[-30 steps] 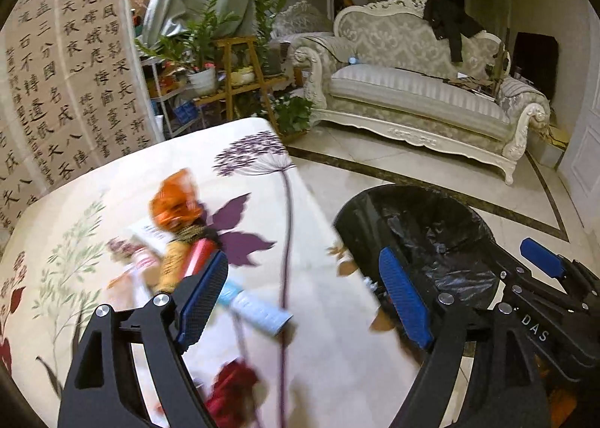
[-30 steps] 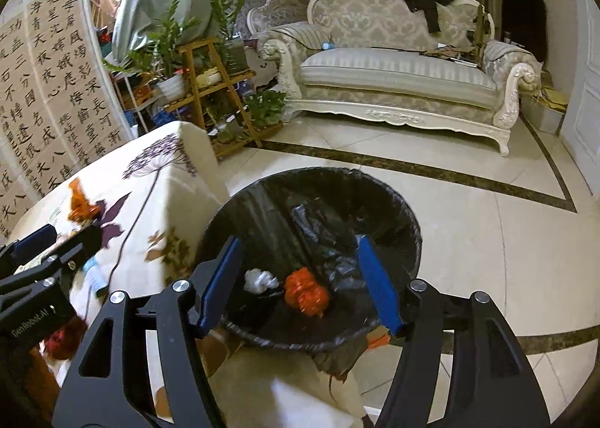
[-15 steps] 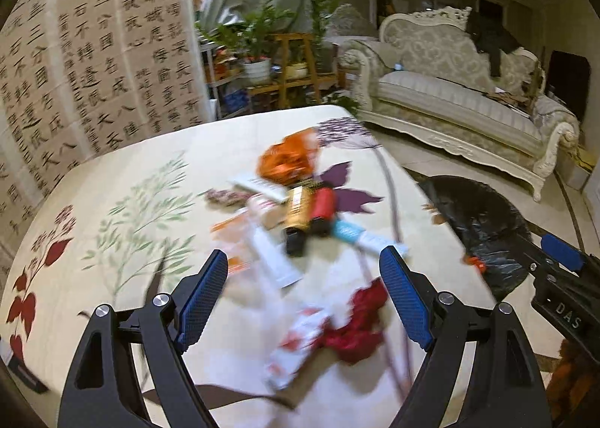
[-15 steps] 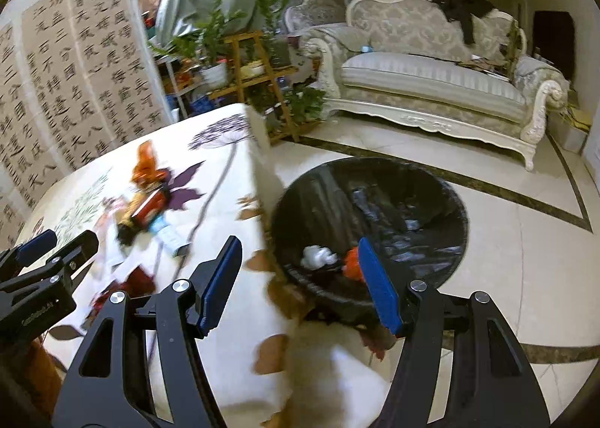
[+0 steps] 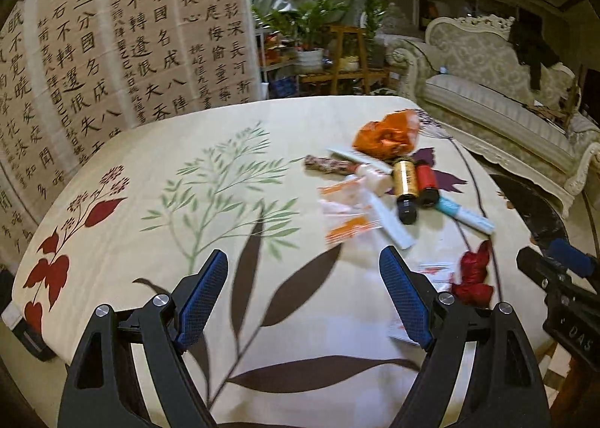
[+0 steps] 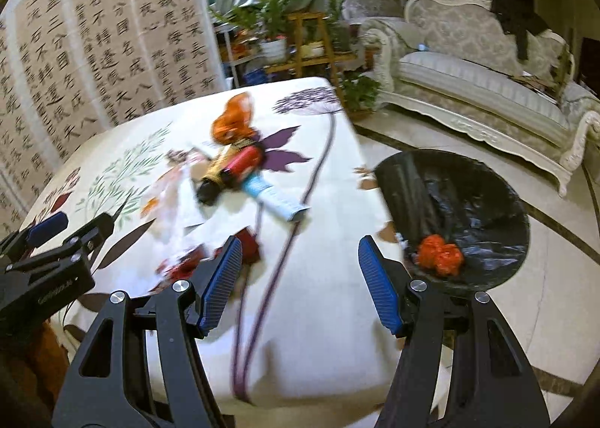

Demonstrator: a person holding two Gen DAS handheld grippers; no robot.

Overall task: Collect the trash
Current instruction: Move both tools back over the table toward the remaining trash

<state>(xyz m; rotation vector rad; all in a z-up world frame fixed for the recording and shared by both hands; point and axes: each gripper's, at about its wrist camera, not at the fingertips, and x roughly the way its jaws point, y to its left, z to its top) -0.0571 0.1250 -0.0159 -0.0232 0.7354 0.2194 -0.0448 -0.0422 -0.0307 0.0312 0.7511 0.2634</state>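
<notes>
Trash lies in a pile on the flowered table cloth point(image 5: 157, 150): an orange wrapper point(image 5: 386, 135), a gold bottle point(image 5: 404, 180), a red bottle point(image 5: 426, 180), a blue-white tube point(image 5: 465, 216), white-orange sachets point(image 5: 348, 210) and a red crumpled wrapper point(image 5: 472, 274). My left gripper point(image 5: 303, 293) is open and empty above the table's near side. My right gripper point(image 6: 296, 278) is open and empty over the table's right edge, with the pile point(image 6: 232, 165) ahead of it. The black-lined bin point(image 6: 461, 218) stands on the floor to the right and holds a red-orange wad point(image 6: 438, 255).
A calligraphy screen point(image 5: 112, 34) stands behind the table. Potted plants on wooden shelves point(image 5: 337, 49) and a white sofa point(image 5: 498, 90) lie beyond. Marble floor point(image 6: 543, 308) surrounds the bin.
Both grippers have swung left, away from the bin and over the table. The trash pile now lies ahead of both. Both stay open and empty.
</notes>
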